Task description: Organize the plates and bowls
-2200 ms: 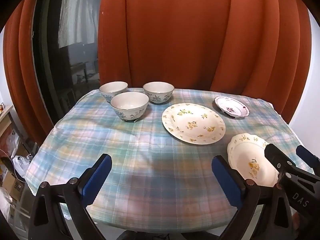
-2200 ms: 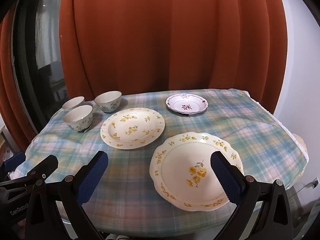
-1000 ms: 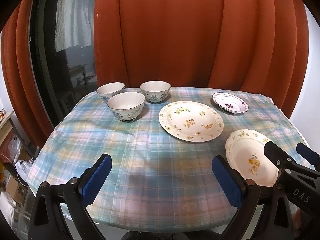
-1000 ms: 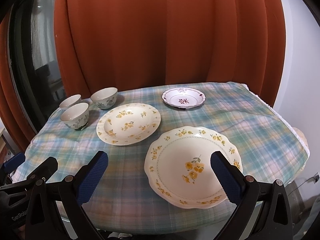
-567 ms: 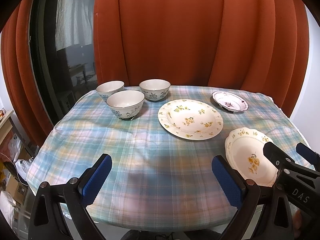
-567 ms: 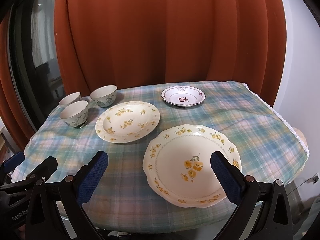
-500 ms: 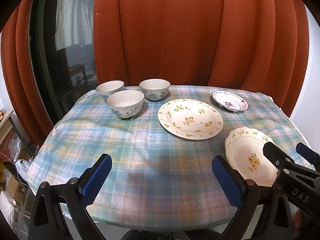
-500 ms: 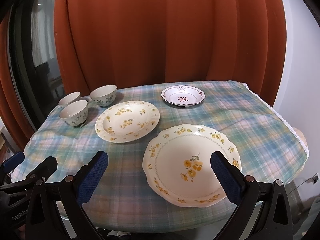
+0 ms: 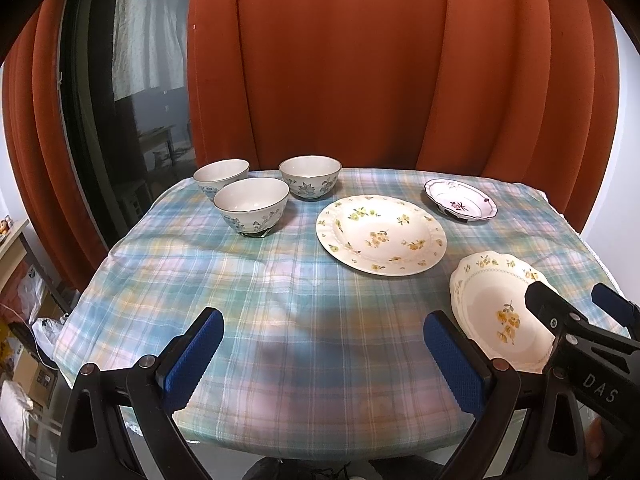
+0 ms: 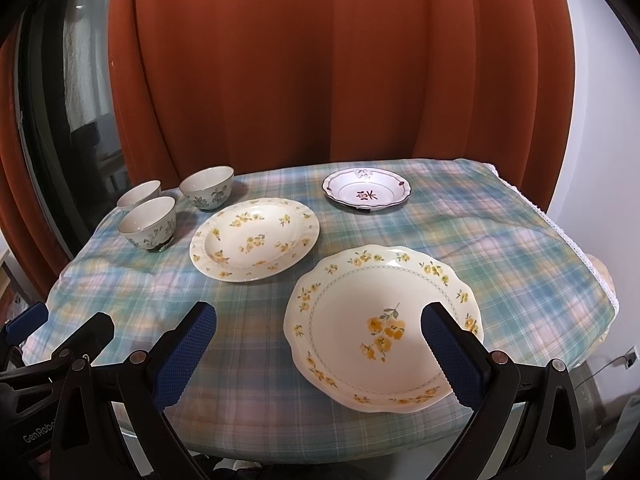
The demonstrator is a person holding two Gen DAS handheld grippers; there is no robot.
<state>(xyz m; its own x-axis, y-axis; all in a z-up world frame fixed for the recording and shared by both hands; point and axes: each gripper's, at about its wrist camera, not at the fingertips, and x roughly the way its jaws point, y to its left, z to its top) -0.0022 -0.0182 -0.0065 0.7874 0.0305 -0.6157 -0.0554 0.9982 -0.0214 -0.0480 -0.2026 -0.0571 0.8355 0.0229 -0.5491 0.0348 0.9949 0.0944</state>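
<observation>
Three floral bowls stand at the table's far left: a near one (image 9: 251, 211) (image 10: 149, 224), a far left one (image 9: 221, 177) (image 10: 139, 194) and a far right one (image 9: 310, 176) (image 10: 207, 187). A round yellow-flowered plate (image 9: 380, 233) (image 10: 254, 238) lies mid-table. A scalloped yellow-flowered plate (image 9: 496, 310) (image 10: 382, 330) lies near the front right edge. A small white and purple dish (image 9: 460, 205) (image 10: 366, 190) sits at the back right. My left gripper (image 9: 324, 354) is open and empty above the front edge. My right gripper (image 10: 318, 350) is open and empty, with the scalloped plate just beyond its fingers.
The table wears a blue-green plaid cloth (image 9: 280, 280) (image 10: 520, 248). Orange curtains (image 9: 340, 60) hang close behind it. A dark window (image 9: 132, 80) is at the left. Boxes and bags (image 9: 24, 344) lie on the floor at the left.
Both grippers have drifted slightly back and lower, so the table looks a little farther. Nothing on the table has moved, and both jaws stay open.
</observation>
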